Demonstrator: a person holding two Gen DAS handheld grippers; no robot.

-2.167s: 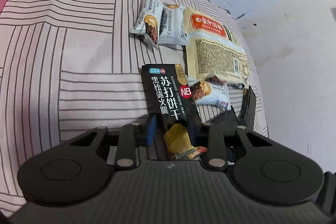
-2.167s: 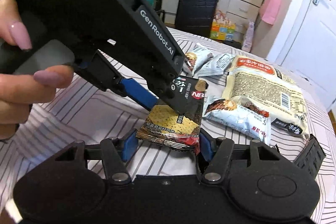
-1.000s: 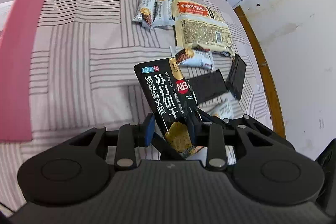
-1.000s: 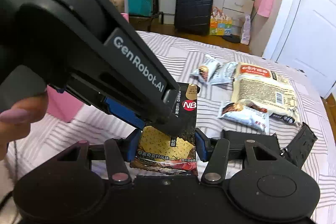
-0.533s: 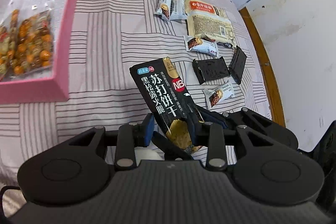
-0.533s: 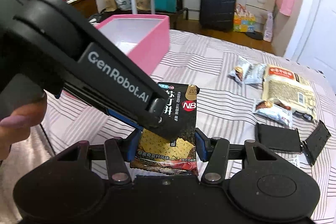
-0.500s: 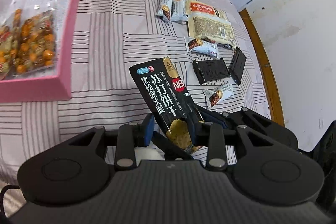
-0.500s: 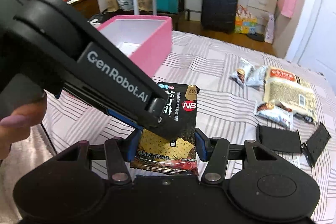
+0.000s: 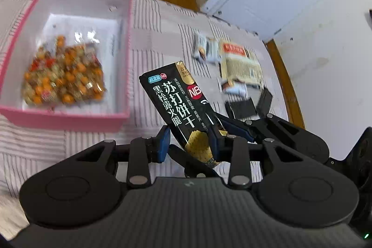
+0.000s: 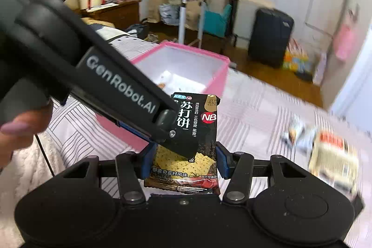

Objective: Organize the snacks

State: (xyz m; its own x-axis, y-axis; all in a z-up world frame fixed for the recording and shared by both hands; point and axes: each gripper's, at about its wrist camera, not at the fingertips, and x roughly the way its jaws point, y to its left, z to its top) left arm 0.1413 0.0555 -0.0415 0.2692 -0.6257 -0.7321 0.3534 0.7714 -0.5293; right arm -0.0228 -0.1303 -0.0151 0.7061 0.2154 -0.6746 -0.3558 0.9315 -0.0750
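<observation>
A black cracker packet [image 9: 183, 104] with Chinese print hangs above the striped bed, gripped from both sides. My left gripper [image 9: 187, 143] is shut on its lower part, one finger on the printed face and one behind. My right gripper [image 10: 183, 159] is shut on the packet [image 10: 197, 122] near its bottom edge, blue pads pressing its two side edges. The left gripper's finger [image 10: 172, 129] crosses the front of the packet in the right wrist view. A pink box [image 9: 69, 119] lies to the left, beyond the packet, holding a clear bag of orange sweets [image 9: 62, 76].
Loose snacks lie on the bed to the right: a big beige packet [image 9: 239, 62], small white packets [image 9: 205, 48] and flat black pieces [image 9: 241, 108]. A person's finger [image 10: 14, 129] grips the left tool. Past the bed stand a suitcase [image 10: 269, 34], white cupboards and a folding table.
Both grippers have risen and swung left with the packet toward the pink box, which now shows in full. The loose snacks have slid off to the right.
</observation>
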